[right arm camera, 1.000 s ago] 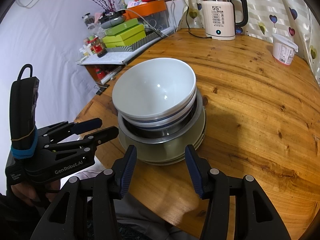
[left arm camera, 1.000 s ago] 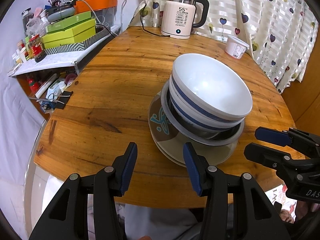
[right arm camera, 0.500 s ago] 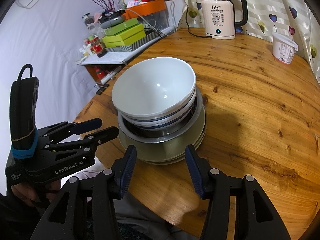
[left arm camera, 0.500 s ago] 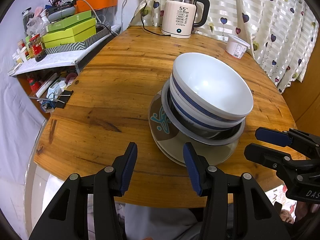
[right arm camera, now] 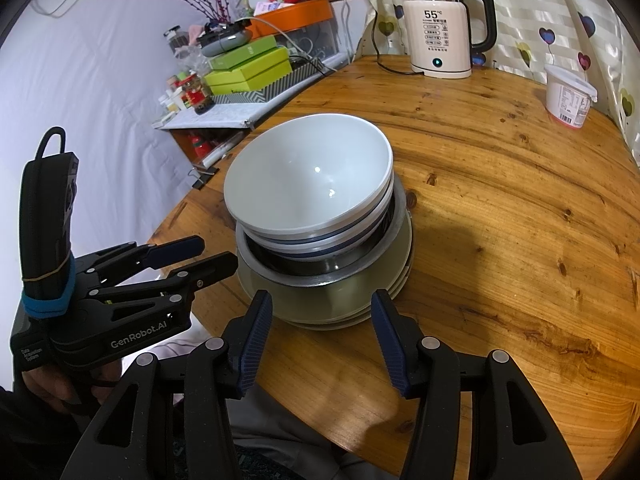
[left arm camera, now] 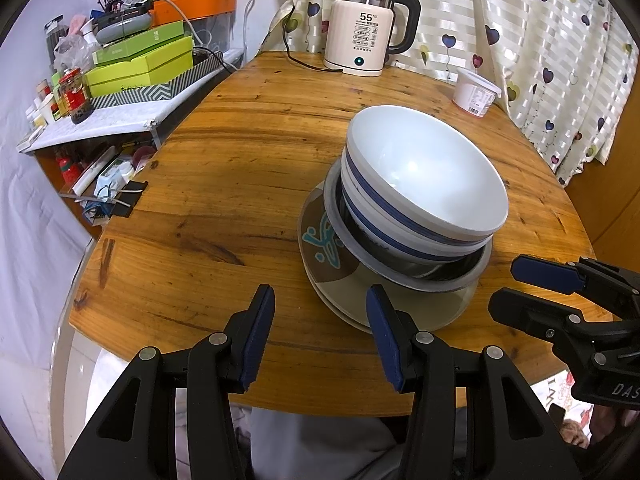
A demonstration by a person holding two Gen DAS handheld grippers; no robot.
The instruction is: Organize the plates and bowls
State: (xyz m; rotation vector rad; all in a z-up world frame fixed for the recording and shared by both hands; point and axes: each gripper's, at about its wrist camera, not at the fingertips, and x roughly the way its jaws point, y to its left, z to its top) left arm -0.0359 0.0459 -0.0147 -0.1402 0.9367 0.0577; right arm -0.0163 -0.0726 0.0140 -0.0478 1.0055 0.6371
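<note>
"55" on kettle (left arm camera: 369, 38) ("GenRobot.AI" on left claw (right arm camera: 208, 254))

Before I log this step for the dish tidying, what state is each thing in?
White bowls: nested, upright, empty on top.
Metal bowl: under them, on the plates.
Plates: stacked flat on the table.
Kettle: upright, display reads 55.
Tub: lidded, upright.
Left gripper: jaws open, empty.
Right gripper: jaws open, empty.

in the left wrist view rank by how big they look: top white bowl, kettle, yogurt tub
1. top white bowl, though it sits nearest the camera, which inflates it
2. kettle
3. yogurt tub, clearly smallest, at about the kettle's distance
</note>
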